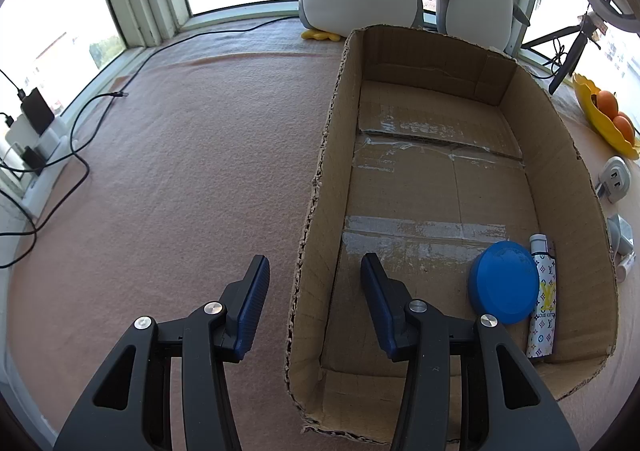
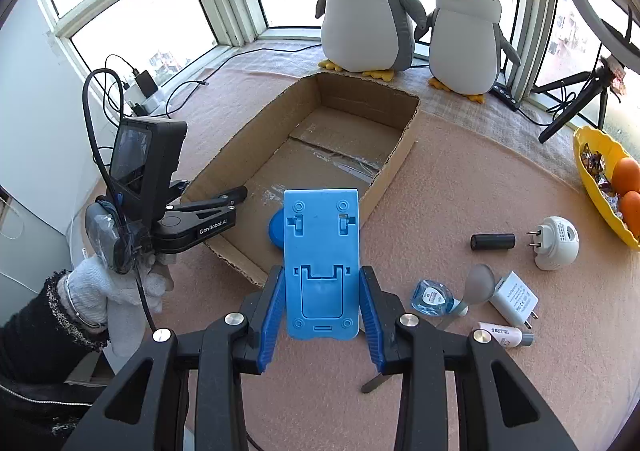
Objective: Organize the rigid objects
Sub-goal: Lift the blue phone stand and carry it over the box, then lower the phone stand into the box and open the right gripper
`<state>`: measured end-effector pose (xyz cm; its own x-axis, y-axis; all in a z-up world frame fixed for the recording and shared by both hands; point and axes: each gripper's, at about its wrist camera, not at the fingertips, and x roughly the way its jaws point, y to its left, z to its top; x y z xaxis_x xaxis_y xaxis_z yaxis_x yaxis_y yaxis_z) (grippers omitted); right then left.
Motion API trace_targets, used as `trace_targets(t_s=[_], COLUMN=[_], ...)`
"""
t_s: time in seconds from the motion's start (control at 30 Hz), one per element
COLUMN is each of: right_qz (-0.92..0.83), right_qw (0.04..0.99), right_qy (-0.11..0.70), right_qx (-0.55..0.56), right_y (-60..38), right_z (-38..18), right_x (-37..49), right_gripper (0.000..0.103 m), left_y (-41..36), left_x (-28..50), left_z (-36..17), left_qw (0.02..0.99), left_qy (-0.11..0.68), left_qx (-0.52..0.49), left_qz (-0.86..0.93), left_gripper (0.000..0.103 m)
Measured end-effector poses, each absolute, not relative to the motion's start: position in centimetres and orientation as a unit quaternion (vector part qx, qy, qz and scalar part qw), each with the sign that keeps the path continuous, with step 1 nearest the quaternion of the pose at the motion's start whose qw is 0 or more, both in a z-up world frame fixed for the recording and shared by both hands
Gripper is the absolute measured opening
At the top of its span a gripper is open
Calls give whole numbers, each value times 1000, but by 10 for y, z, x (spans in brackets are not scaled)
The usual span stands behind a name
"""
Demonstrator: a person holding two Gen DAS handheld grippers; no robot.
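Note:
My right gripper (image 2: 322, 275) is shut on a flat blue plastic phone stand (image 2: 320, 235), held upright above the pink cloth just in front of the cardboard box (image 2: 394, 167). Inside the box (image 1: 320, 191), near its front right corner, lie a round blue lid (image 1: 504, 283) and a white patterned pouch (image 1: 542, 299). The blue lid (image 2: 275, 231) peeks out behind the stand. My left gripper (image 1: 314, 287) is open and straddles the box's left wall without pressing on it. A gloved hand holds that left gripper (image 2: 212, 189).
Right of the box lie a black cylinder (image 2: 492, 242), a white plug adapter (image 2: 558, 243), a white charger (image 2: 514, 297), a small blue bottle (image 2: 432, 297), a spoon (image 2: 478, 283) and a pink tube (image 2: 502, 333). A yellow fruit bowl (image 2: 592, 163) sits far right; two plush penguins (image 2: 368, 11) stand behind.

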<state>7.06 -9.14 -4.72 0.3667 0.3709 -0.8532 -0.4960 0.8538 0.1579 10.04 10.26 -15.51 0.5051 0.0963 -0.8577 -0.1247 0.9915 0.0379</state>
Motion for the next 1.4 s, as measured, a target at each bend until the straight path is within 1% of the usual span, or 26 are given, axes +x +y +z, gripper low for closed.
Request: trace_targets(t_s=[0.53,1.4], right_qz=[254,228], right_qw=[830,814], right_qy=[495,531], right_qx=[-49,-59], right_y=[-48,-15], right_z=[-57,-104], right_x=[122,173], right_gripper=[33,33], left_y=[101,105], left_x=[100,100], left_z=[-156,-157], left_qw=[869,869], left_qy=[491,491], left_qx=[-20,-27], left_qz=[61,56], left_gripper=[47,47])
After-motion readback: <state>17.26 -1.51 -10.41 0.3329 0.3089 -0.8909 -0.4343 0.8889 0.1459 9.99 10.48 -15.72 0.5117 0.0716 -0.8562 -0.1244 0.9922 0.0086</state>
